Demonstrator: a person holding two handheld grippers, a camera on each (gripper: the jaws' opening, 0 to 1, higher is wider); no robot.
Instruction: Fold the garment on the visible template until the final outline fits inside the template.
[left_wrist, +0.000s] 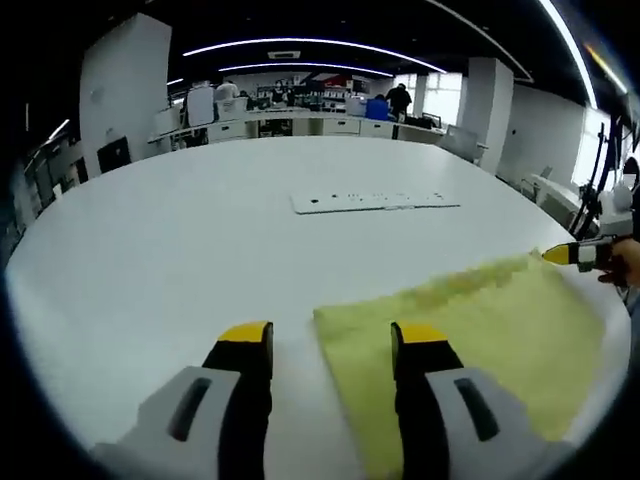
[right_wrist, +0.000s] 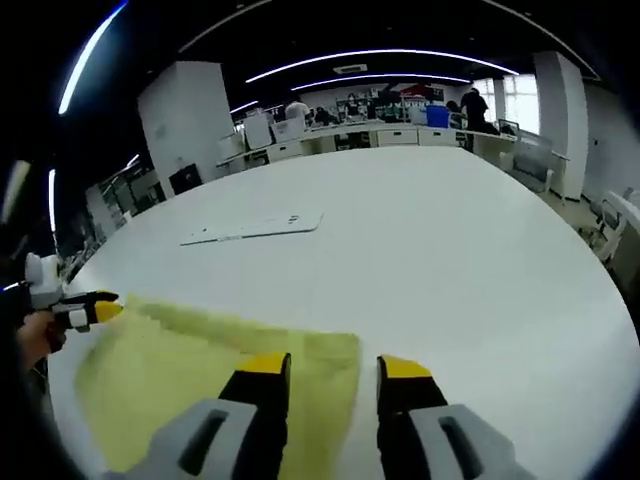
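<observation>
On white table (left_wrist: 180, 230), yellow garment (left_wrist: 480, 340), both tools parted

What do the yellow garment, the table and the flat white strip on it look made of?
Garment: soft fabric, probably fleece or towelling; matte with a fuzzy, uneven edge. Table: smooth white laminate or painted board, with a faint sheen. Strip: thin, rigid, flat, with small dark dots; plastic or card, cannot tell which.

White table (left_wrist: 150, 250), two items lying on it.
A yellow garment (left_wrist: 470, 340) is lying flat at the near edge; a thin white template strip (left_wrist: 375, 201) is lying well apart, toward the table's middle.
</observation>
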